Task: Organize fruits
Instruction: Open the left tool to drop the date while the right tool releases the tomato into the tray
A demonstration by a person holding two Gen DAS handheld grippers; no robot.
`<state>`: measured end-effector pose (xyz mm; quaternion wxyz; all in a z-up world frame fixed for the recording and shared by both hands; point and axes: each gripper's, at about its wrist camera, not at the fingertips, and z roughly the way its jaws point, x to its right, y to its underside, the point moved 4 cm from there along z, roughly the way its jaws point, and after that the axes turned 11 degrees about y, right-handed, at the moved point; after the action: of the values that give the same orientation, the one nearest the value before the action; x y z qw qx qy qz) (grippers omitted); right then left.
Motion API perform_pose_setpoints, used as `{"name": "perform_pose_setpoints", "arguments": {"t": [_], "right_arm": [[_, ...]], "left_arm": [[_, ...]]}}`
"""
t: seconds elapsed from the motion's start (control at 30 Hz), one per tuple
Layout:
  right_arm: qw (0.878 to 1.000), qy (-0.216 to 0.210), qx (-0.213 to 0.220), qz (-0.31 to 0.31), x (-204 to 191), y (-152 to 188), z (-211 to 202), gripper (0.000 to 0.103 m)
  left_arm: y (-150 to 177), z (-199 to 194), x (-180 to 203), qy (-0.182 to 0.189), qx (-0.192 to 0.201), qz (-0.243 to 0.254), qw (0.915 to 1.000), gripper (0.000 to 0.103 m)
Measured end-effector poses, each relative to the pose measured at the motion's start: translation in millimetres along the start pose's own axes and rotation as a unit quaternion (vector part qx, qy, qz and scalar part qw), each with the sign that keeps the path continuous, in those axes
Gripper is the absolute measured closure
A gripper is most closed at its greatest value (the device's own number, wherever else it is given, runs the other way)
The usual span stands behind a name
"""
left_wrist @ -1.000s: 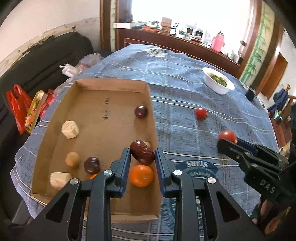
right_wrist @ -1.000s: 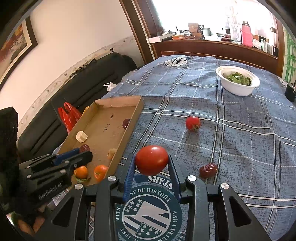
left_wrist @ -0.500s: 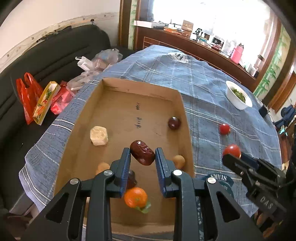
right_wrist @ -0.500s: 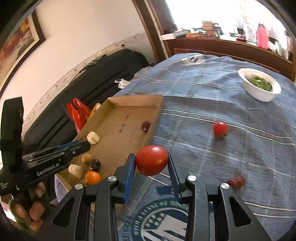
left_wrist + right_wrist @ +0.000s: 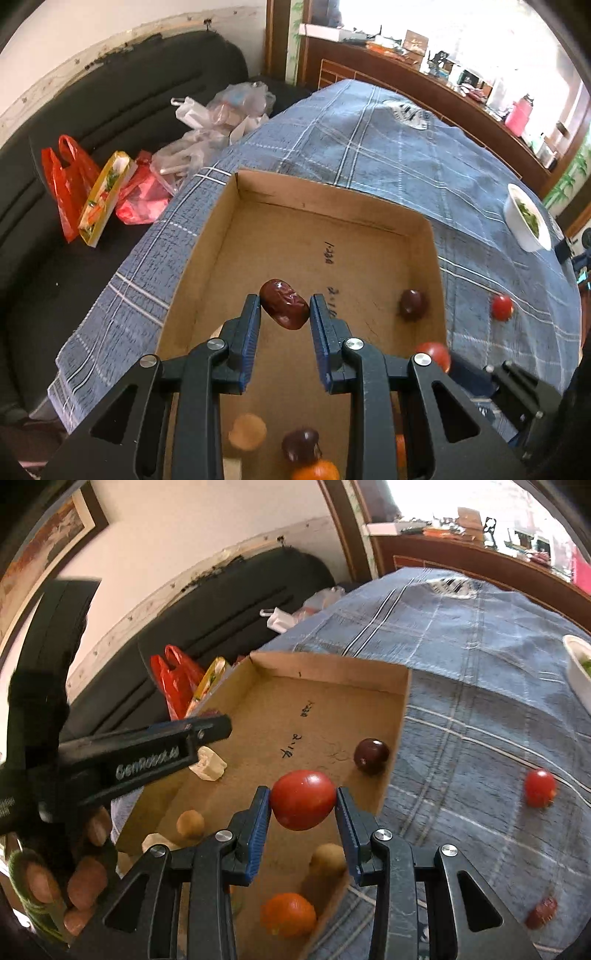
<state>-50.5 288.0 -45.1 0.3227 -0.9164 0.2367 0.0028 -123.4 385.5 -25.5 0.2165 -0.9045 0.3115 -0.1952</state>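
My left gripper (image 5: 284, 312) is shut on a wrinkled dark red date (image 5: 283, 308), held above the floor of the cardboard tray (image 5: 332, 206). My right gripper (image 5: 302, 805) is shut on a red tomato (image 5: 303, 799), hanging over the tray's (image 5: 332, 668) right part near its wall. Inside the tray lie a dark plum (image 5: 371, 756), an orange (image 5: 288, 914), tan round fruits (image 5: 190, 823) and pale chunks (image 5: 207, 764). The left gripper shows at the left of the right wrist view, gripped by a hand (image 5: 55, 878). On the cloth lie another tomato (image 5: 540, 787) and a date (image 5: 541, 912).
A blue checked cloth (image 5: 388, 147) covers the table. A white bowl of greens (image 5: 529, 218) stands at the far right. Beyond the table's left edge, red and clear plastic bags (image 5: 110, 184) rest on a black sofa. A wooden sideboard (image 5: 424, 85) lines the back.
Both grippers have moved left from over the cloth to above the tray, each still holding its fruit. The tray now fills the middle of both views.
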Motion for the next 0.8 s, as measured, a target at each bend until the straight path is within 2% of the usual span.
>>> {"name": "perform_pose_setpoints", "arguments": {"t": [0.4,0.57,0.67,0.8], "right_arm": [[0.999,0.0,-0.033,-0.021,-8,2,39,0.067],[0.999,0.006,-0.036,-0.037,-13,2,43,0.066],[0.998,0.007,-0.037,-0.041,-15,2,43,0.065],[0.999,0.013,-0.035,-0.04,-14,0,42,0.06]], "left_arm": [[-3,47,-5,-0.021,-0.057,-0.009,0.9981,0.078],[-1,50,-6,-0.025,-0.062,-0.016,0.9976,0.078],[-1,48,-8,-0.025,-0.063,-0.022,0.9974,0.076],[-1,44,-13,0.0,-0.071,-0.046,0.9964,0.076]]}}
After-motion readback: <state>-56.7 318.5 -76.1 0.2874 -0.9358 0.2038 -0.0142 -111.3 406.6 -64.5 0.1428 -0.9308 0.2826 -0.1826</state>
